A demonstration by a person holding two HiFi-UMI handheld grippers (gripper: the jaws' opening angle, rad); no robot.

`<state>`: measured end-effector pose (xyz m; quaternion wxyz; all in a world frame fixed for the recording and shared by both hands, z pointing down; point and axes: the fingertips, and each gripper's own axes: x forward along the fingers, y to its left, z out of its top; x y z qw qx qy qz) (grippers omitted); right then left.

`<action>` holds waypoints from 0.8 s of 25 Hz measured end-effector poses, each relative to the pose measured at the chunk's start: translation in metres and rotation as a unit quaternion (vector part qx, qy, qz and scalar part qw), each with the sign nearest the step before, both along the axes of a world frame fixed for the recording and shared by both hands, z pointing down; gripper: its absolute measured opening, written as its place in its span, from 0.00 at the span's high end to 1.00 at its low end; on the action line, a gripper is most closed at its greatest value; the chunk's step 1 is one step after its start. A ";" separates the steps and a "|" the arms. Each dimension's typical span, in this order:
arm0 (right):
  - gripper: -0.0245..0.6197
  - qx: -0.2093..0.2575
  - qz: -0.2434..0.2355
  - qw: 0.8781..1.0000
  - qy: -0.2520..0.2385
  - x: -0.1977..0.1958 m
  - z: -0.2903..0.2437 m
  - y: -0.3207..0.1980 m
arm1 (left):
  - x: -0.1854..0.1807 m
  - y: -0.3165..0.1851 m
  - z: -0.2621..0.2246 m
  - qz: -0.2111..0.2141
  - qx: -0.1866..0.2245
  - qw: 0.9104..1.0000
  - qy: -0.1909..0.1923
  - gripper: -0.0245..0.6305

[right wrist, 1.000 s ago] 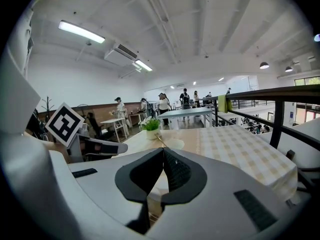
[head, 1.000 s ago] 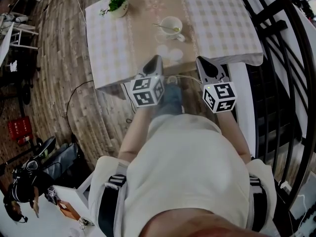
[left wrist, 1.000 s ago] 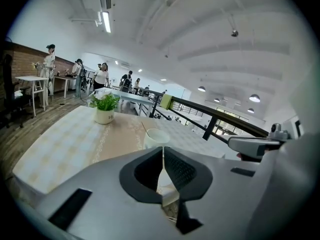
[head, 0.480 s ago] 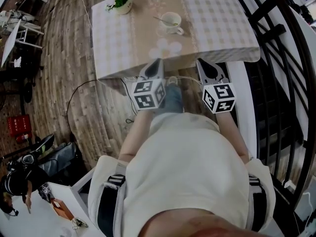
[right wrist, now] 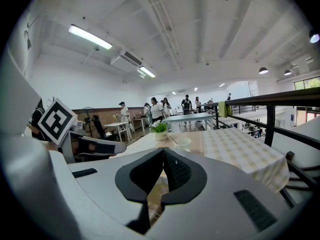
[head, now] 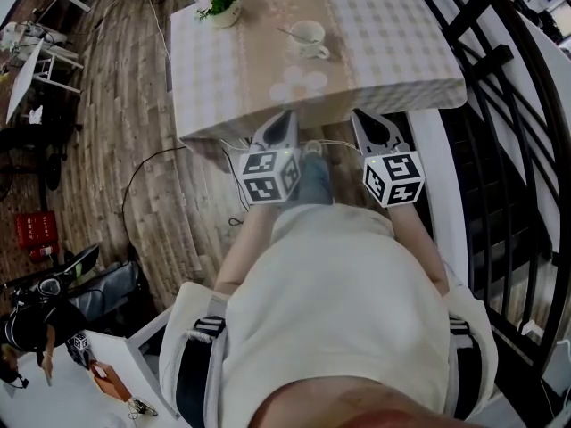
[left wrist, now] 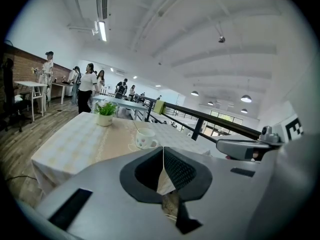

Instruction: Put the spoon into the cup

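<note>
A white cup [head: 309, 33] stands on a saucer in the middle of the checked table [head: 393, 52], and a spoon [head: 287, 33] rests in it with its handle sticking out to the left. Both grippers hang in front of the person's body, just off the table's near edge and well short of the cup. My left gripper [head: 282, 121] is shut with nothing in it, and so is my right gripper [head: 366, 121]. The left gripper view shows the cup [left wrist: 146, 138] beyond the closed left gripper [left wrist: 163, 151]. The right gripper view shows the cup [right wrist: 181, 142] past the closed right gripper [right wrist: 163, 151].
A small potted plant [head: 221, 5] sits at the table's far left corner. A black metal railing [head: 500, 78] runs along the right side. A cable [head: 134, 176] lies on the wooden floor to the left. People [left wrist: 88, 84] stand at other tables in the background.
The table and cup have slid toward the top of the head view. Both grippers stay shut and side by side near the table's front edge.
</note>
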<state>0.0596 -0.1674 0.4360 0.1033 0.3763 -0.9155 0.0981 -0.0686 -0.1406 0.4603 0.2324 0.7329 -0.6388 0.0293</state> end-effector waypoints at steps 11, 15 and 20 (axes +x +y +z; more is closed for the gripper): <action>0.96 0.011 -0.009 1.000 0.005 0.003 -0.005 0.005 | 0.006 0.005 -0.003 0.000 0.004 1.000 -0.001 0.95; 0.96 0.012 -0.009 1.000 0.004 0.003 -0.007 0.002 | 0.008 0.003 -0.006 0.002 0.006 1.000 -0.005 0.95; 0.96 0.010 -0.012 1.000 0.003 0.002 -0.006 -0.001 | 0.006 0.000 -0.008 -0.001 0.007 1.000 -0.009 0.95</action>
